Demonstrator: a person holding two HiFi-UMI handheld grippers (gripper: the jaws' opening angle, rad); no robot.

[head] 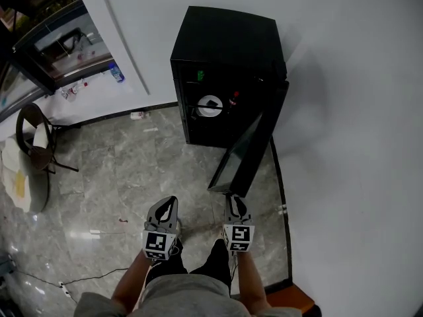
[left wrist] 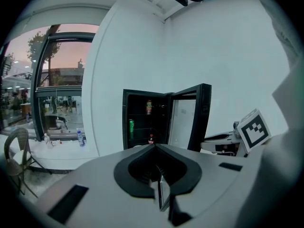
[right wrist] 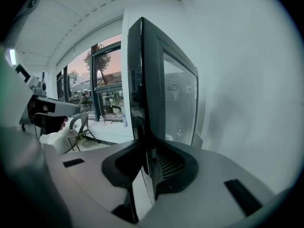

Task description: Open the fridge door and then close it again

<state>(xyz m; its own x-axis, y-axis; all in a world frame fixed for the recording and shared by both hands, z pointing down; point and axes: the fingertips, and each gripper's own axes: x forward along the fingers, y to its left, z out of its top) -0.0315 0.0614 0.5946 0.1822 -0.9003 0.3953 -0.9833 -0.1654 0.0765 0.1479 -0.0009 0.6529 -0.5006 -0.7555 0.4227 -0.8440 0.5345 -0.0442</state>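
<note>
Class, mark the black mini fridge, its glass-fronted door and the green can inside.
Black mini fridge (head: pixel 225 35): head view, top panel.
Glass-fronted door (head: pixel 243 149): head view, glass pane.
Green can (left wrist: pixel 131 126): left gripper view, its side.

The left gripper (left wrist: pixel 155 148) has its jaws pressed together with nothing between them. Straight ahead a black fridge (left wrist: pixel 125 122) stands open, its door (left wrist: pixel 199 118) swung right. Inside are a green can (left wrist: pixel 131 126), a can on the shelf above (left wrist: pixel 149 107) and a red-capped bottle (left wrist: pixel 151 138). The right gripper (left wrist: pixel 209 144) reaches to the door's free edge. A chair (left wrist: pixel 16 151) stands by the window (left wrist: pixel 61 80) at left
</note>
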